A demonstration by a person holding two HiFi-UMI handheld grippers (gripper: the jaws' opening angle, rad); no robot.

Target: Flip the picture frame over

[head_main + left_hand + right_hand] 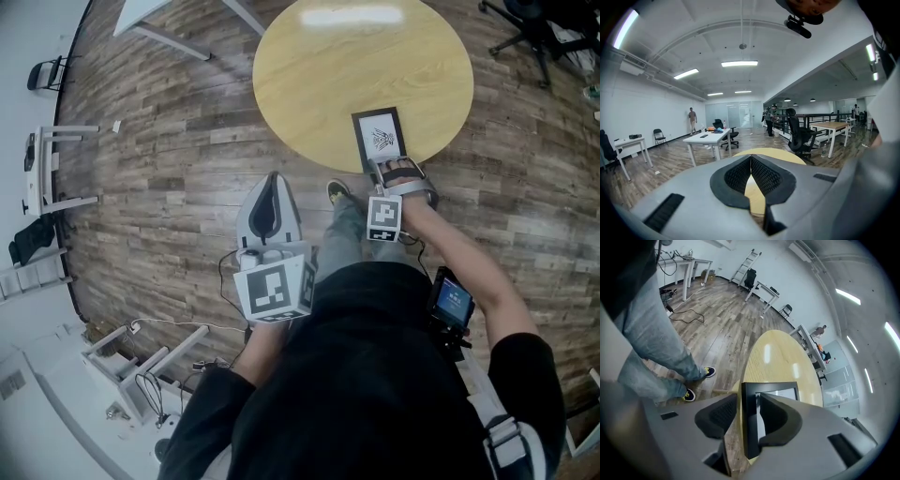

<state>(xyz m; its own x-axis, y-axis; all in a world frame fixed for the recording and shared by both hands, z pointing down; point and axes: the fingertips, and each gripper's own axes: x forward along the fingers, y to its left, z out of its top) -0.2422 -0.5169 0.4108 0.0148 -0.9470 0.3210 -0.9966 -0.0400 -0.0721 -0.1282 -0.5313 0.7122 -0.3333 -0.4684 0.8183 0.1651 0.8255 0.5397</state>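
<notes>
Picture frame: a rectangular picture frame point(379, 139) with a broad black border around a white sheet that bears a small dark drawing, picture side up.
Frame's place: on the round table point(319, 75), at the edge nearest the person, its short end towards them.
Right gripper: the right gripper point(395, 165) points steeply down at that near end. Its jaws are partly closed on the frame's black border, one on either side of it.
Left gripper: the left gripper point(273, 180) is held over the floor, well apart from the frame. Its jaw tips are pressed together with nothing between them.
Table: pale yellow wood with a bare, glossy top.
Floor: grey-brown wooden floor point(169, 159), where the person's shoe point(337, 192) stands just beside the table.
</notes>
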